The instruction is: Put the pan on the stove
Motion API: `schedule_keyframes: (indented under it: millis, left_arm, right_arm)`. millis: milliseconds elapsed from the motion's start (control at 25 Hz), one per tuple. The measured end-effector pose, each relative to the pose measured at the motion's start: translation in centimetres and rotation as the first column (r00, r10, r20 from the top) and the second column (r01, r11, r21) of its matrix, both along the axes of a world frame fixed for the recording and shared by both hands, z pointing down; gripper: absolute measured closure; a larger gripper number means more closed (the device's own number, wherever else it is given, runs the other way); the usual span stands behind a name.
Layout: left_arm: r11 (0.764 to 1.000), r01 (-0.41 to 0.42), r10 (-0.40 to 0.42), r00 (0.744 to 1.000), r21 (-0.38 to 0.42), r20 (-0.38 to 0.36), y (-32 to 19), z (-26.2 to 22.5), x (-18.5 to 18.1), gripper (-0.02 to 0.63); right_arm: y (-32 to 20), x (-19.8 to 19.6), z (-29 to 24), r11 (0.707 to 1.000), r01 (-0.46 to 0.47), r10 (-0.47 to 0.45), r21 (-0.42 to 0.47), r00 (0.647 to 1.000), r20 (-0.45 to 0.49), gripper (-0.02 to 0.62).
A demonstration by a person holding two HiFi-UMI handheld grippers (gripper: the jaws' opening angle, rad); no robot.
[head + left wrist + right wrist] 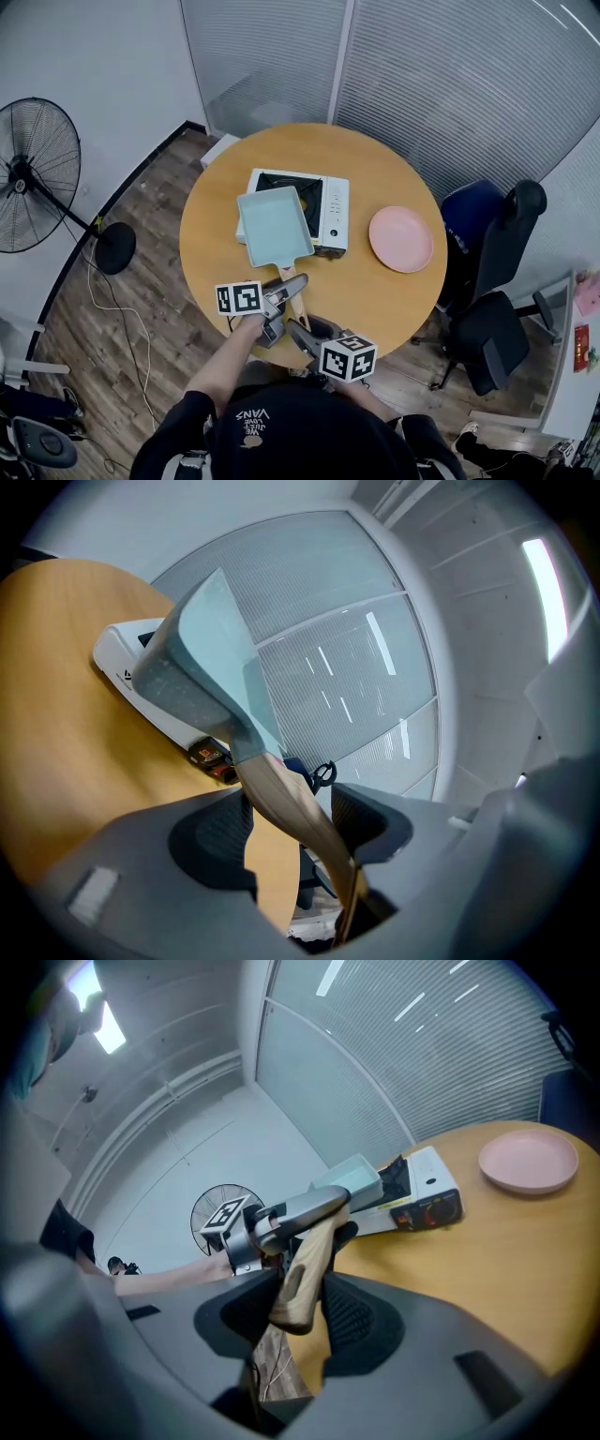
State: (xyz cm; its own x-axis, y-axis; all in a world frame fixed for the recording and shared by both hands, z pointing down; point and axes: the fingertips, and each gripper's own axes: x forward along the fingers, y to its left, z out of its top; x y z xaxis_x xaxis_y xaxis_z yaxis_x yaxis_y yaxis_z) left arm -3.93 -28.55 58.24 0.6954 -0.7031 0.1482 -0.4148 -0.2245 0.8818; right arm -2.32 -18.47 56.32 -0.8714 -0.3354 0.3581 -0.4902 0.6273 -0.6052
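A pale teal rectangular pan (274, 225) hangs tilted over the left part of the white portable stove (330, 208), its wooden handle (294, 302) pointing back at me. My left gripper (284, 289) is shut on the middle of the handle (286, 803). In the left gripper view the pan's underside (202, 658) shows above the stove (127, 658). My right gripper (302, 330) is shut on the handle's end (300, 1279). In the right gripper view the pan (352, 1180) is just in front of the stove (427, 1202).
The stove stands mid-way on a round wooden table (211, 244). A pink plate (401, 239) lies to its right. A standing fan (37, 173) is on the floor at the left, office chairs (497, 272) at the right, and a glass wall behind.
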Motion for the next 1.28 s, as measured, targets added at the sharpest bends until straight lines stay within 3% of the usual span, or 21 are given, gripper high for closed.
schedule_keyframes:
  millis: [360,760,1280]
  left_arm:
    - [0.996,-0.091,0.091,0.996,-0.017,-0.011,-3.5,0.6,-1.4,0.356]
    - [0.971,-0.234,0.234,0.972,-0.038,-0.019,-6.6,1.8,-3.0,0.356]
    - [0.944,-0.324,0.322,0.945,-0.054,-0.048,-9.1,3.1,-4.3,0.356]
  right_arm:
    - [-3.4,-2.3,0.6,0.996,-0.085,0.084,-0.014,0.996,-0.019,0.456]
    - [-6.6,-5.4,1.4,0.974,-0.225,0.224,-0.026,0.974,-0.037,0.456]
    - [-9.2,-7.6,2.7,0.943,-0.331,0.329,-0.043,0.943,-0.047,0.456]
